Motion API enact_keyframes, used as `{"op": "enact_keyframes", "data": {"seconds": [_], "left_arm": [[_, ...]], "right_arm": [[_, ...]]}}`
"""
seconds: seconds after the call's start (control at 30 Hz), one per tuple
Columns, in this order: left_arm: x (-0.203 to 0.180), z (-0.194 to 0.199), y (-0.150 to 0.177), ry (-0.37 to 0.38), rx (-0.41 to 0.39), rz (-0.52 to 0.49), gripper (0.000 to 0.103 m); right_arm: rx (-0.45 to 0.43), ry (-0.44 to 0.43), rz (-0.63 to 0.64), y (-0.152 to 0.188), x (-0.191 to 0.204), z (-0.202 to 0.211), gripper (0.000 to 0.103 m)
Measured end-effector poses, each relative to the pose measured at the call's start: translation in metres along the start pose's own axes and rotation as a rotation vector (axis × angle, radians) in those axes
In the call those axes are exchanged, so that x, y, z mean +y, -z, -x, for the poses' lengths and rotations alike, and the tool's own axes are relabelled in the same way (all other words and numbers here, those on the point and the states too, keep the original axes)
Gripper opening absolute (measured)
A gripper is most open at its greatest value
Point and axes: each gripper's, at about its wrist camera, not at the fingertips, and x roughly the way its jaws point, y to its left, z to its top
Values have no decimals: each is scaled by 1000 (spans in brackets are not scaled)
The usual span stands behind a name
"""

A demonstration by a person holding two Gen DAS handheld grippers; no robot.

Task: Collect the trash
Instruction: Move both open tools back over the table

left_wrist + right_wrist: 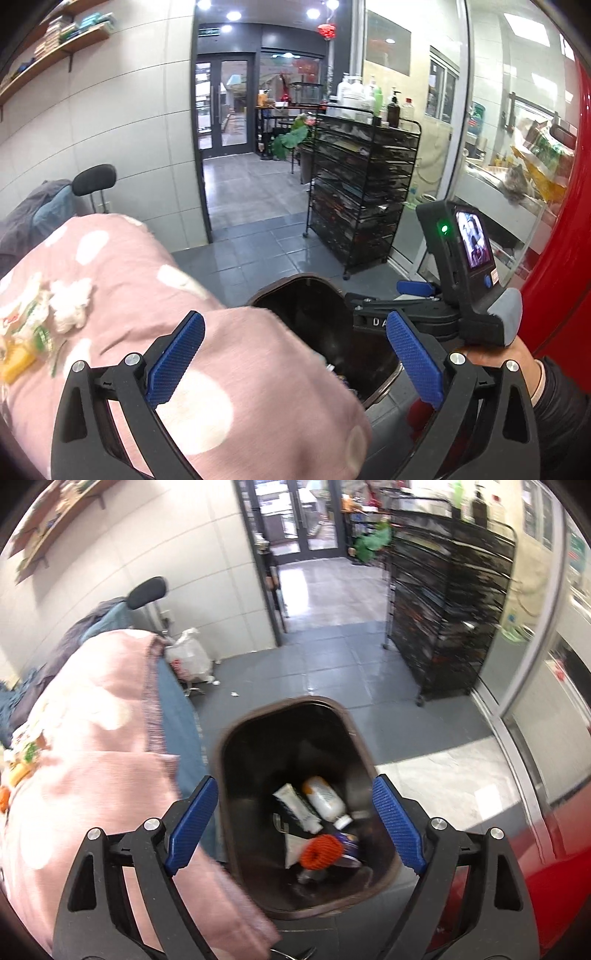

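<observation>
Now, the leftover trash [26,332] lies on the pink blanket [221,369], left of both tongs, nearer the left gripper [295,365], spread wide and empty. The right gripper [295,823], also empty, is opening over the bin [236,738]. Only "DA" is legible.

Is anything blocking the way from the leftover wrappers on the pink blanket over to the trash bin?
Nothing visible does. The wrappers lie on the pink blanket, and the trash bin stands open-topped right beside the blanket's edge, no lid over it.
</observation>
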Motion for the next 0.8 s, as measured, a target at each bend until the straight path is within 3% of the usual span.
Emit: {"op": "enact_keyframes", "data": {"seconds": [0.23, 0.8], "left_arm": [[34, 23, 13, -110, -18, 45, 97], [157, 89, 76, -349, -2, 326, 97]], "right_arm": [[-14, -100, 89, -6, 50, 8, 85], [44, -329, 369, 0, 195, 17, 85]]}}
